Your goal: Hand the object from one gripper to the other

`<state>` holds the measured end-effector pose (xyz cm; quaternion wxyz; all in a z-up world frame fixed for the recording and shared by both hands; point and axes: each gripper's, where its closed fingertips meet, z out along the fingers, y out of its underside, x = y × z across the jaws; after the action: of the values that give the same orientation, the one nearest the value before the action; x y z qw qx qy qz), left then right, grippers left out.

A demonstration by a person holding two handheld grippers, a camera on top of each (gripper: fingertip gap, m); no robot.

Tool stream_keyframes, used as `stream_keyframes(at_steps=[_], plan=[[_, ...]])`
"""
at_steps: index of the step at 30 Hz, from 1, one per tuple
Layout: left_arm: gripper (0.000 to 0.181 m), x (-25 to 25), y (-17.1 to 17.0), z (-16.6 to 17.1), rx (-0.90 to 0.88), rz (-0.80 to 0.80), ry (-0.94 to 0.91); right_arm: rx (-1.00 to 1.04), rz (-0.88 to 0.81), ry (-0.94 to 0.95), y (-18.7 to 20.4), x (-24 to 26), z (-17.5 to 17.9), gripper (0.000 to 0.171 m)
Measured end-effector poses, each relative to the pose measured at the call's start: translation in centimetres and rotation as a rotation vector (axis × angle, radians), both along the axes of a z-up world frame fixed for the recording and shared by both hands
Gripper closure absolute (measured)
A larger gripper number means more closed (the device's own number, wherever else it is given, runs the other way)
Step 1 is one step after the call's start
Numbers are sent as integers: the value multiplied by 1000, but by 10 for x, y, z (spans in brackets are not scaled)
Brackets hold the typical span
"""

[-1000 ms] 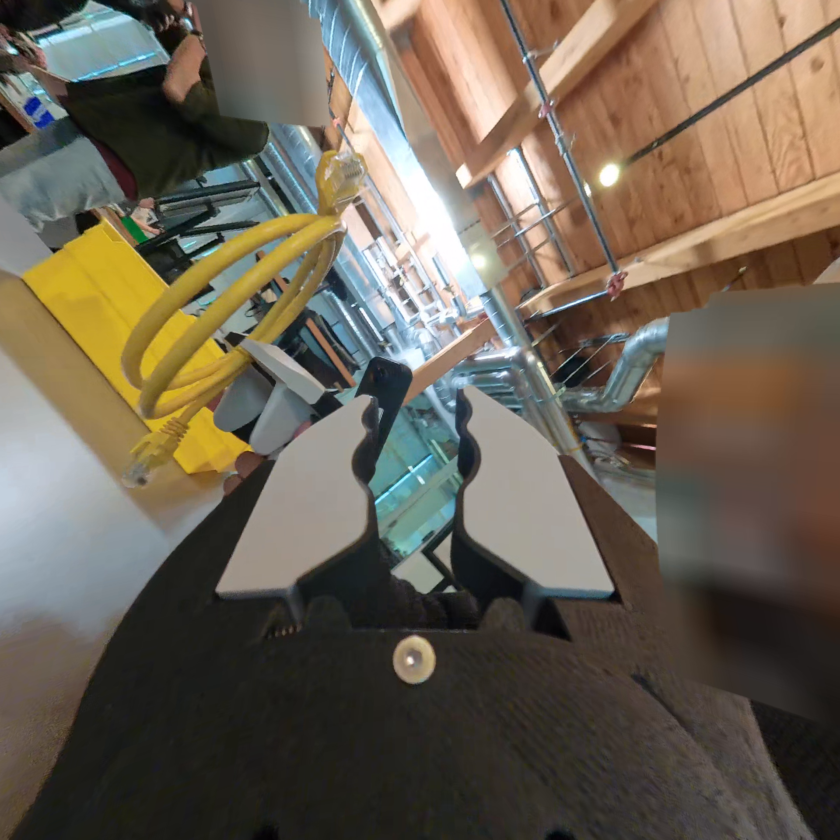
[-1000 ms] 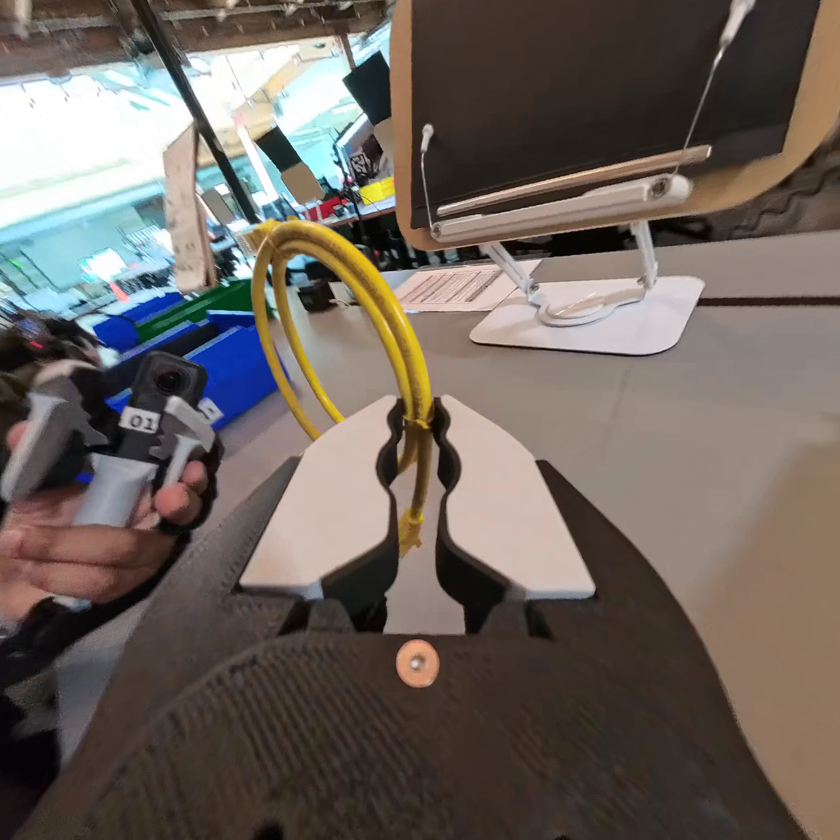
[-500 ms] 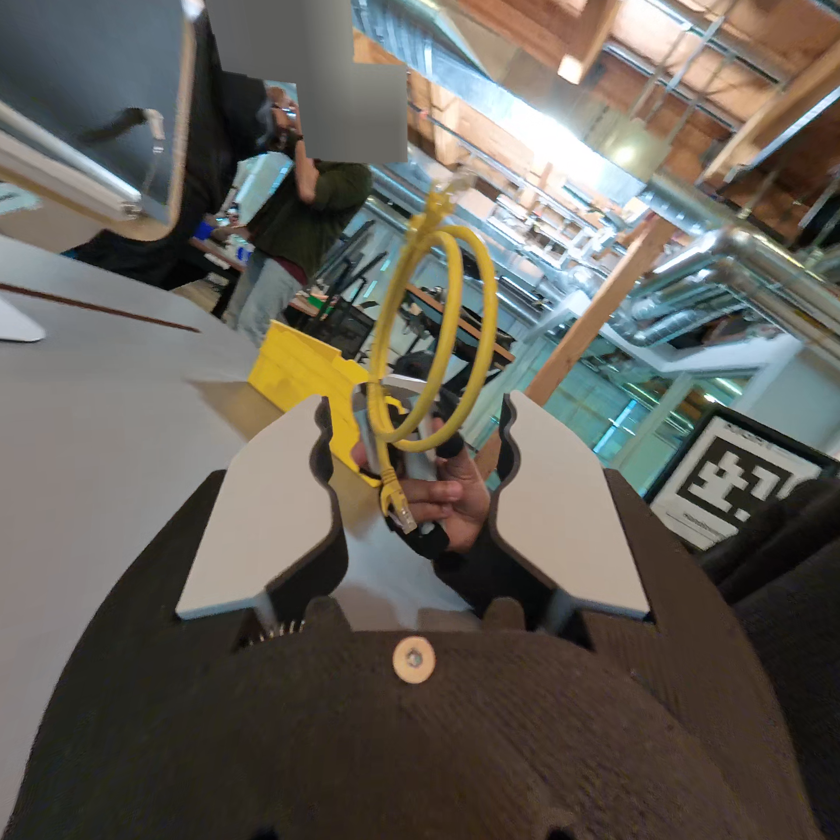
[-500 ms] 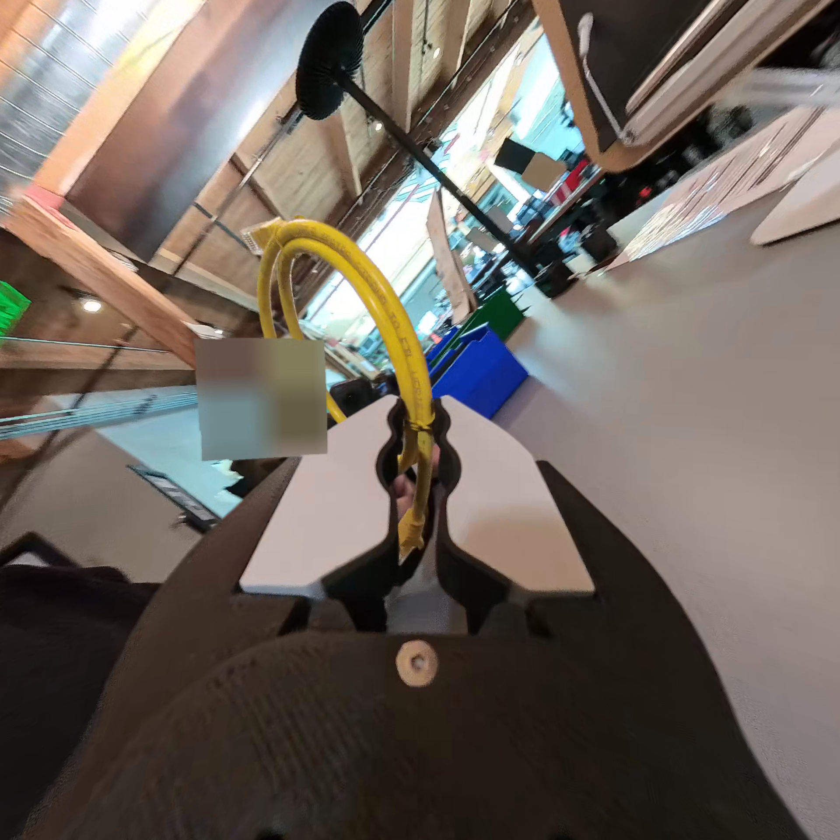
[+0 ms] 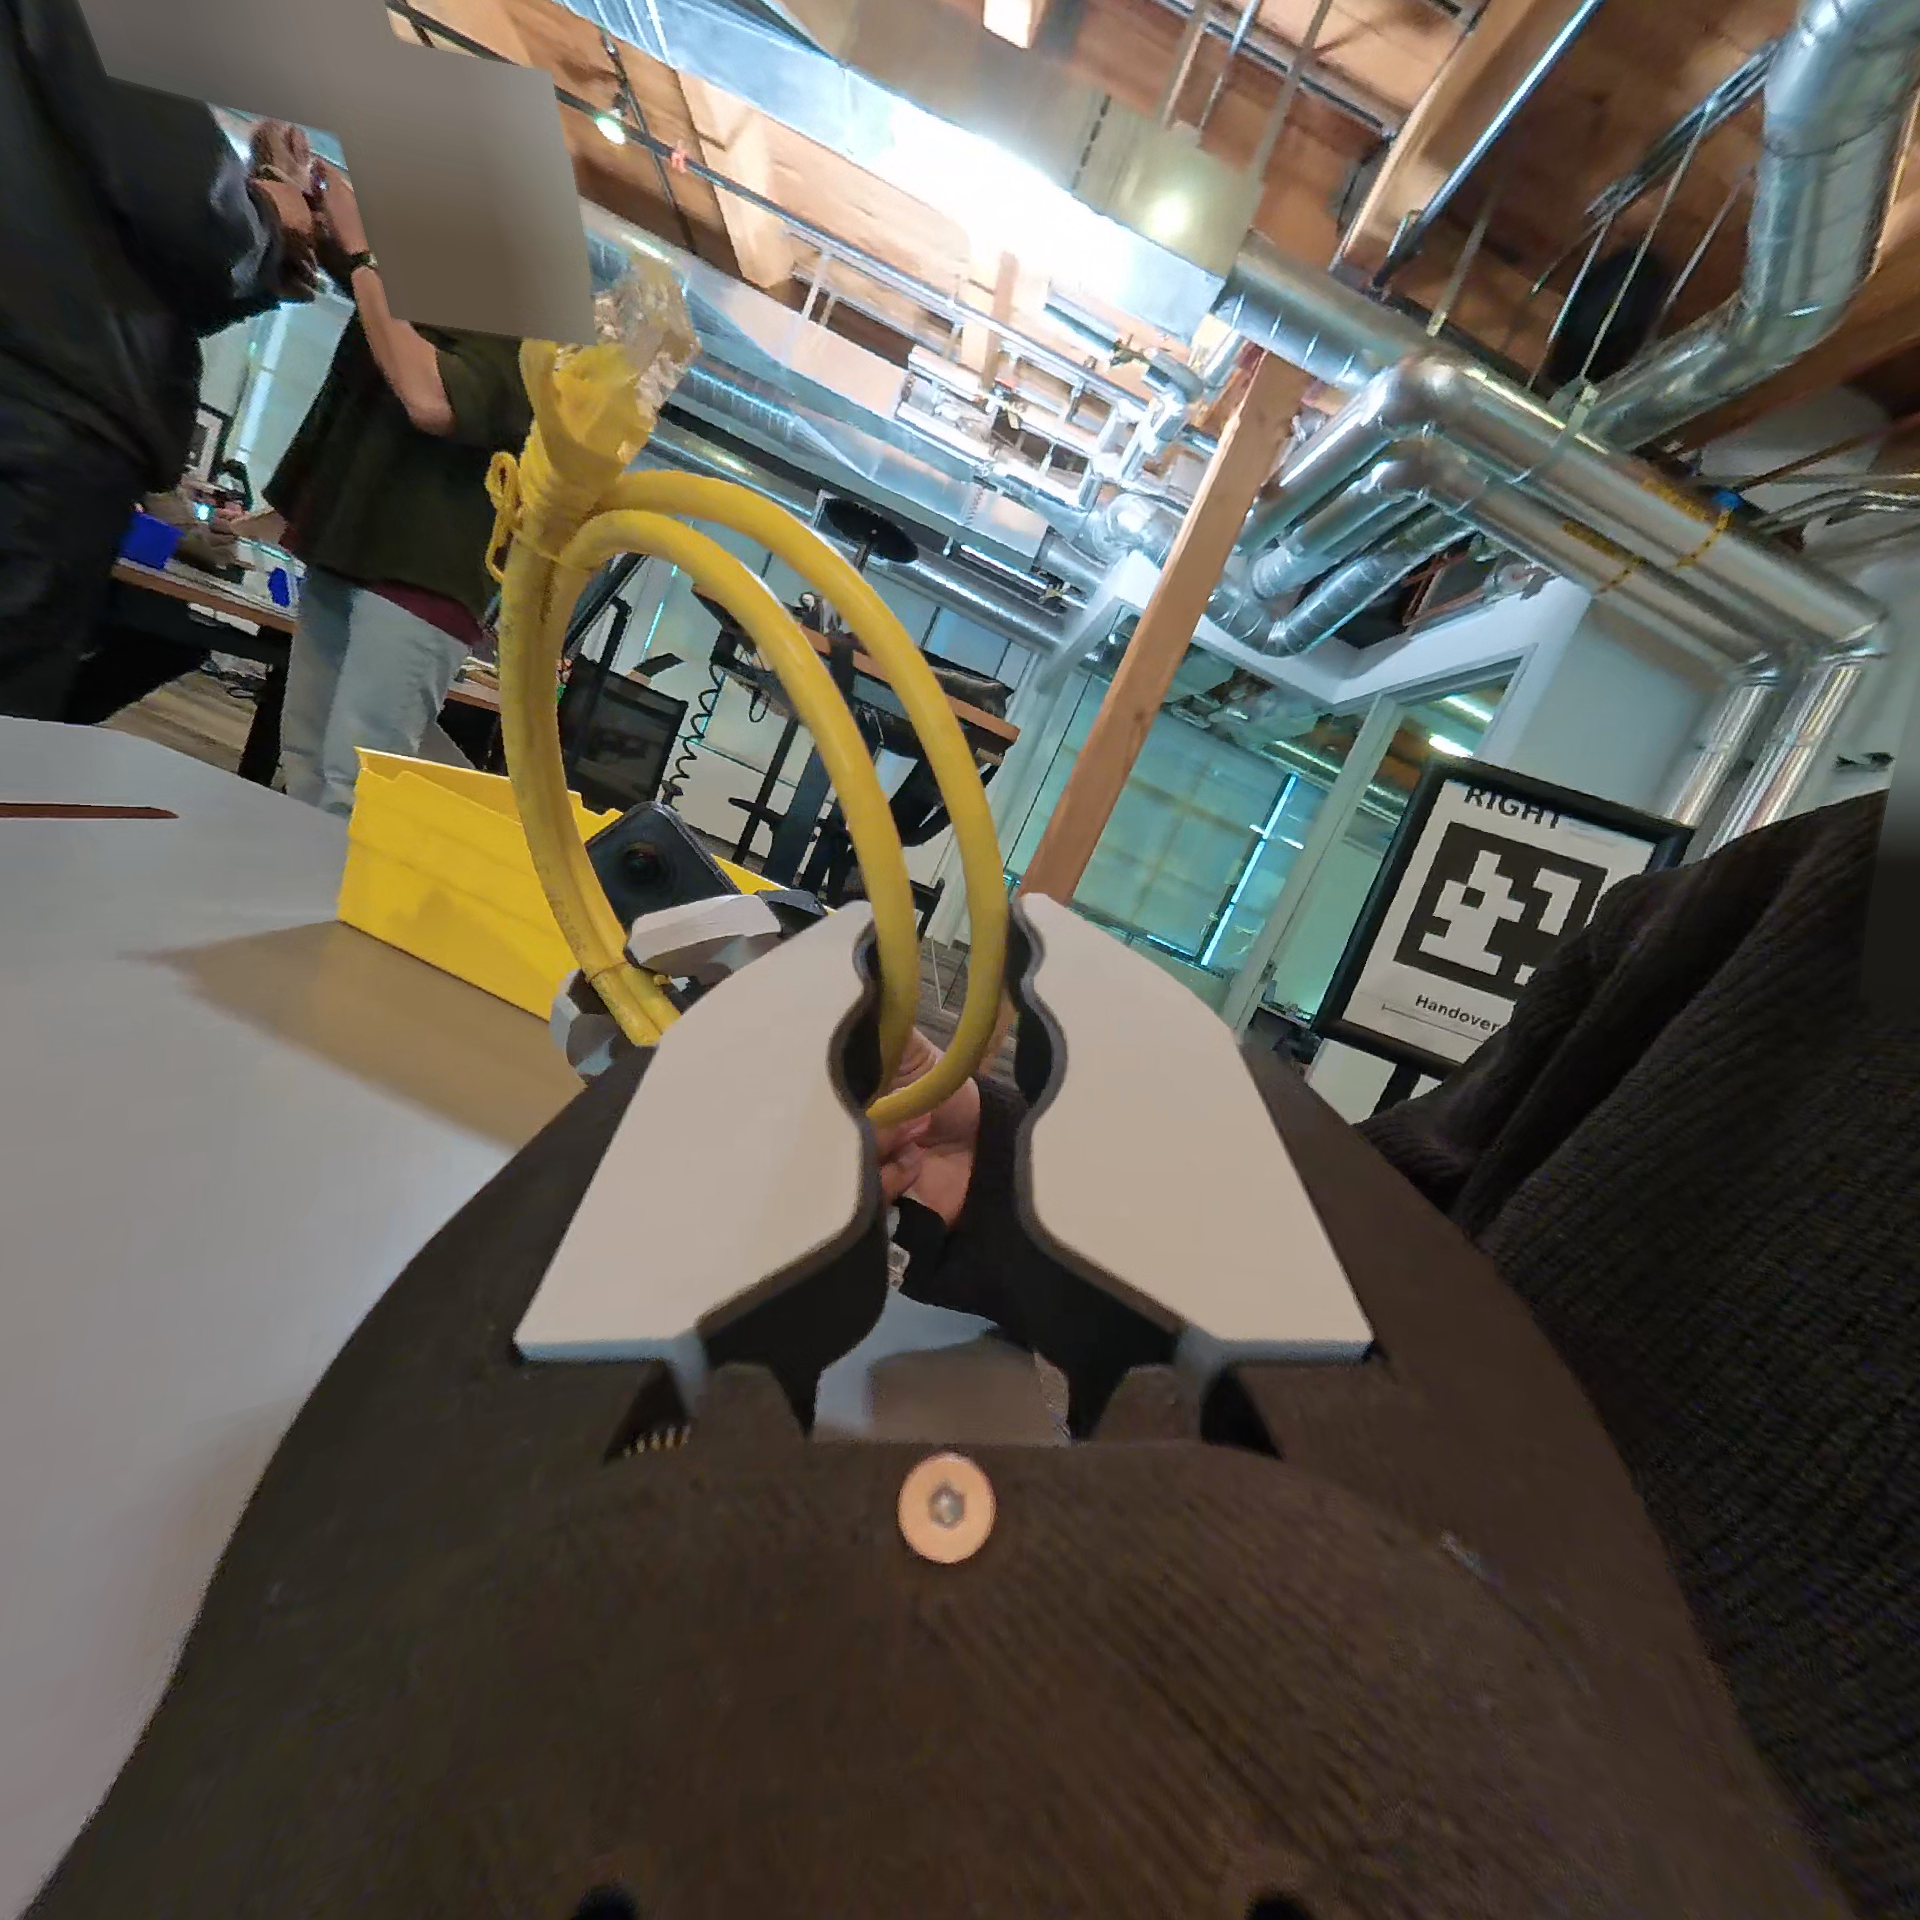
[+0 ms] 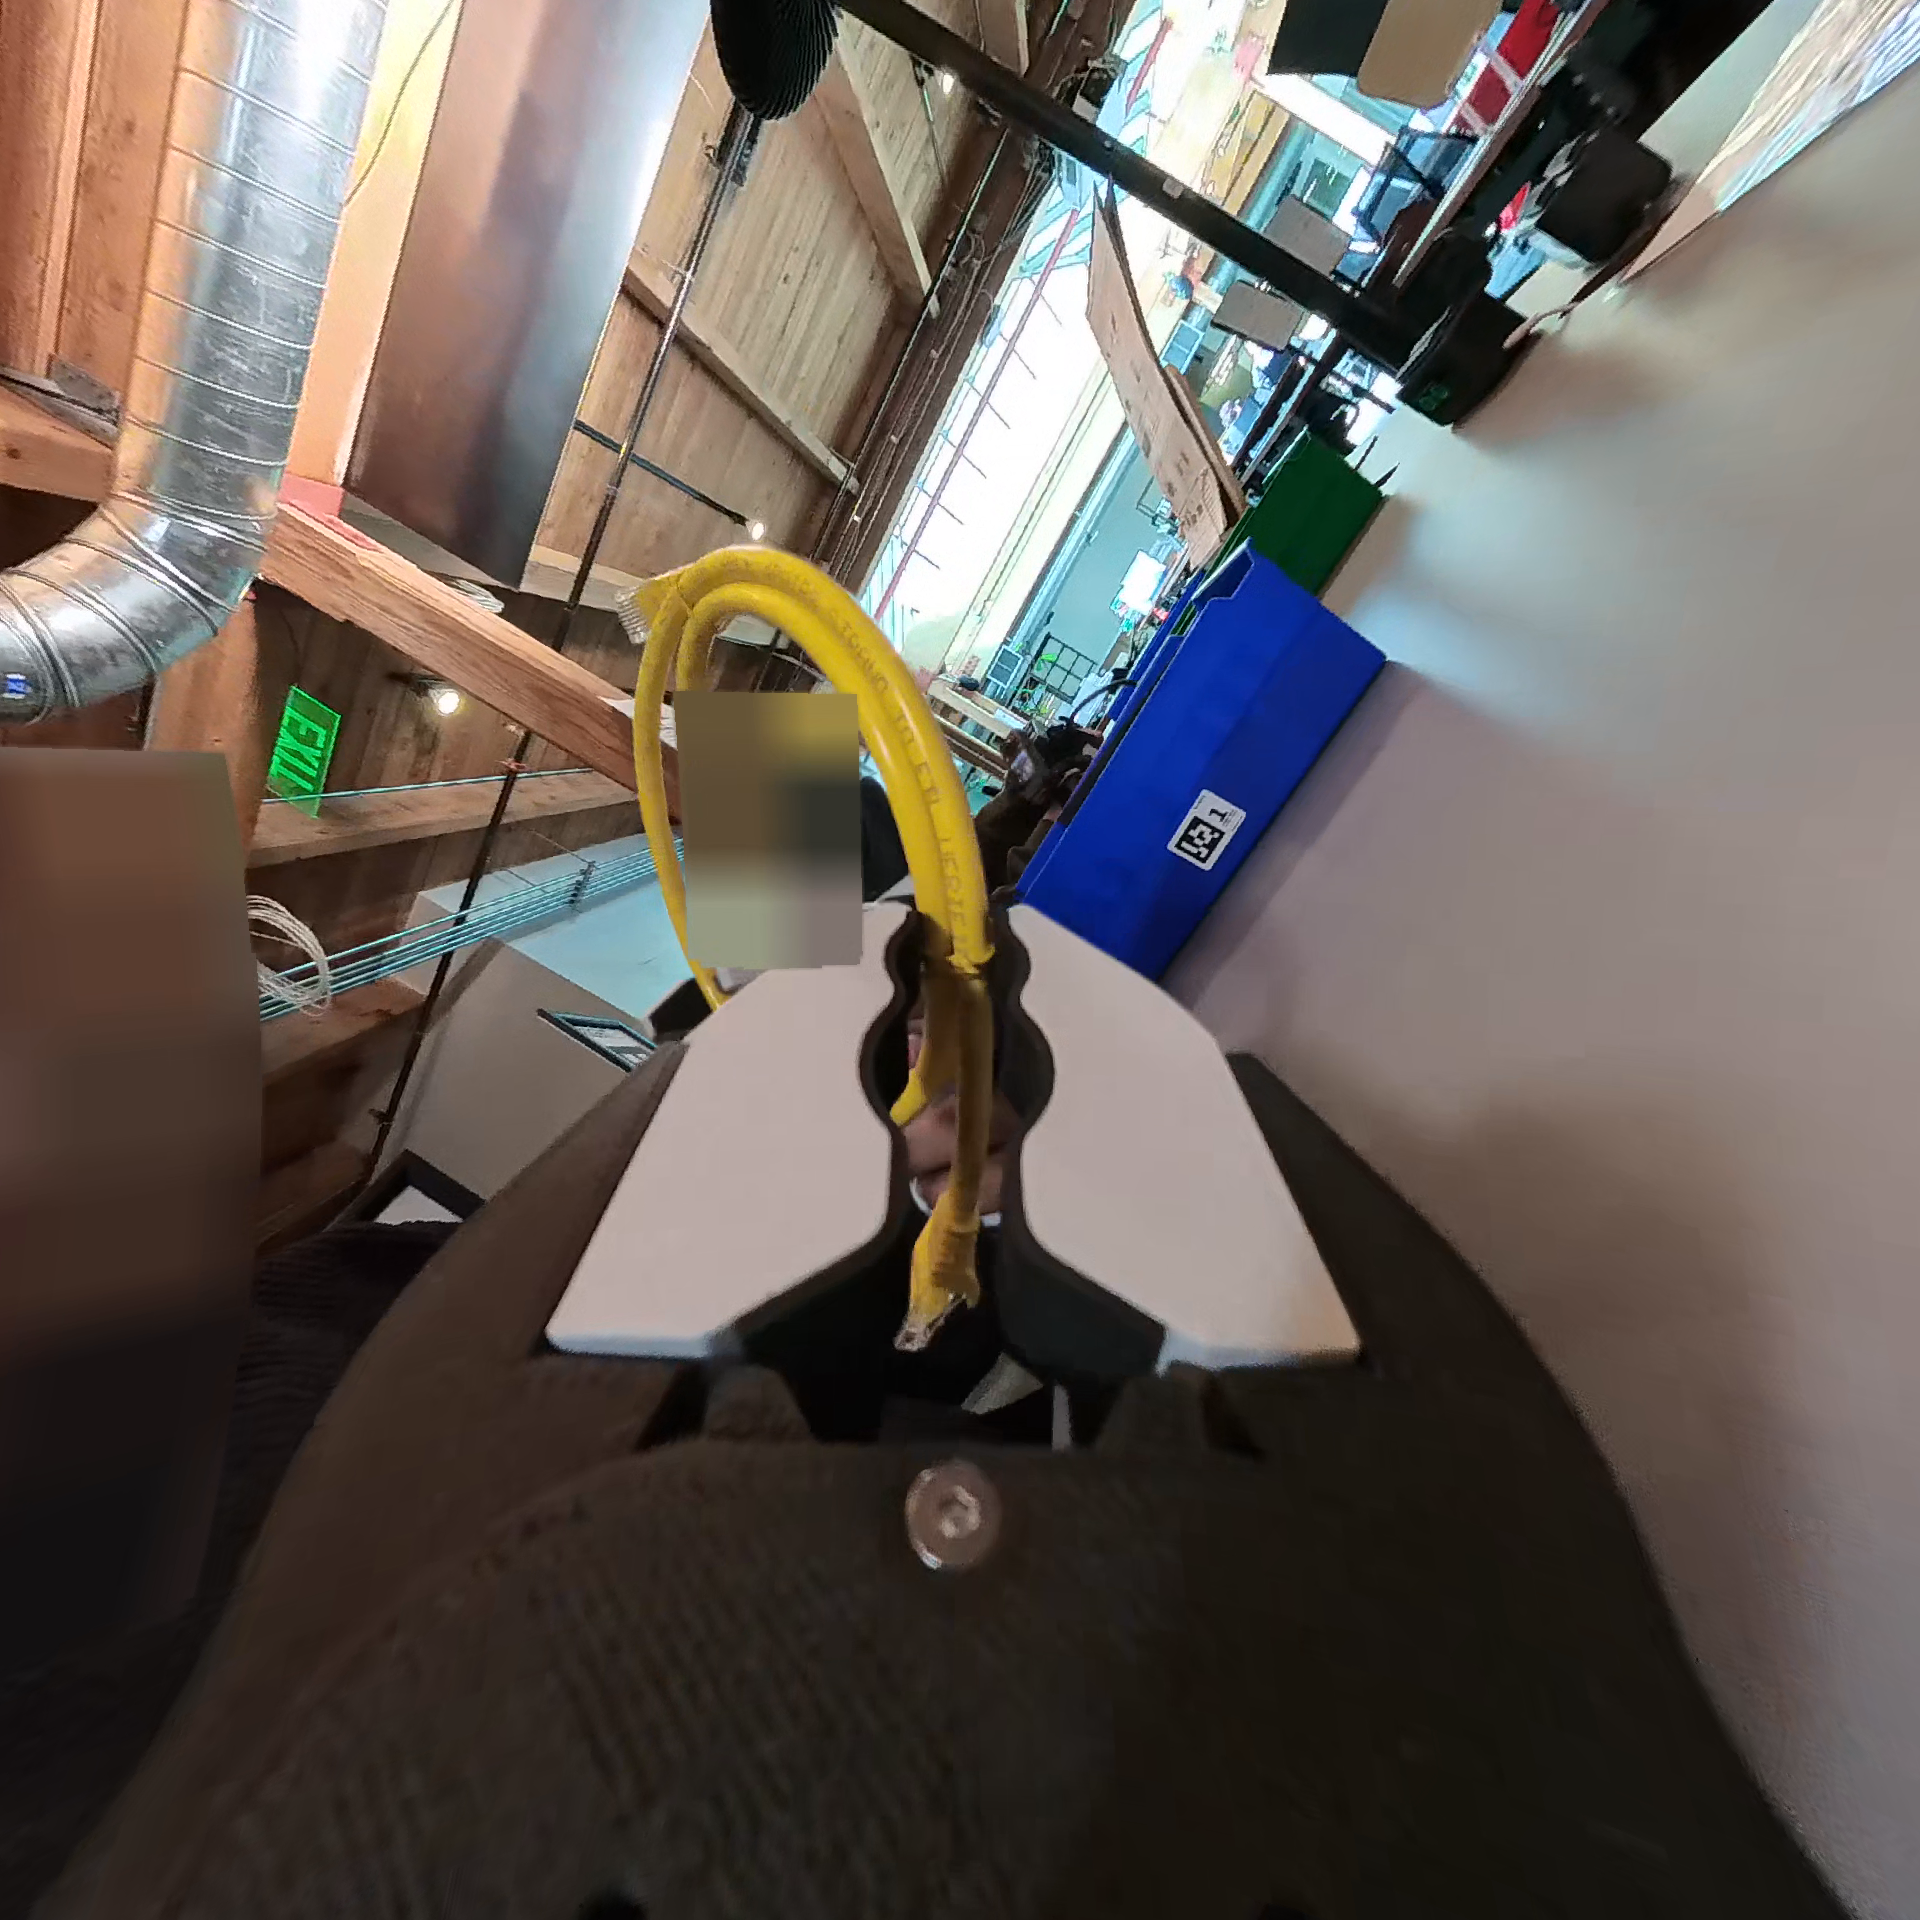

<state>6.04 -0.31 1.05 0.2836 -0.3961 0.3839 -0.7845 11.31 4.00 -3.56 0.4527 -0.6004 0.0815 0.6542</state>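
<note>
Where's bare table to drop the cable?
Bare: the grey table left of the left tongs, up to the yellow bin; also right of the blue bin. Crowded: between the tongs, where the cable loop and right tongs meet.

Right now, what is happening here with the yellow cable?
A person is passing a coiled yellow cable between two handheld tongs. The right tongs are shut on the cable near its tie. The left tongs have the far side of the loop between their fingers, with gaps on both sides, so they are not gripping yet.
</note>
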Motion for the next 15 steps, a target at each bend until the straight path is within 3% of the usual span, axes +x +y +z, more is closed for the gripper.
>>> stream_keyframes(at_steps=[7, 10, 15], plan=[[175, -3, -2, 4, -20, -37, -19, -10, 10, 20, 3, -4, -3, 156], [176, -4, -2, 5, -22, -38, -22, -12, -24, 61, 5, 4, -2, 144], [177, -4, 8, 5, -33, 8, -19, 10, -87, 56, 7, 15, 1, 141]])
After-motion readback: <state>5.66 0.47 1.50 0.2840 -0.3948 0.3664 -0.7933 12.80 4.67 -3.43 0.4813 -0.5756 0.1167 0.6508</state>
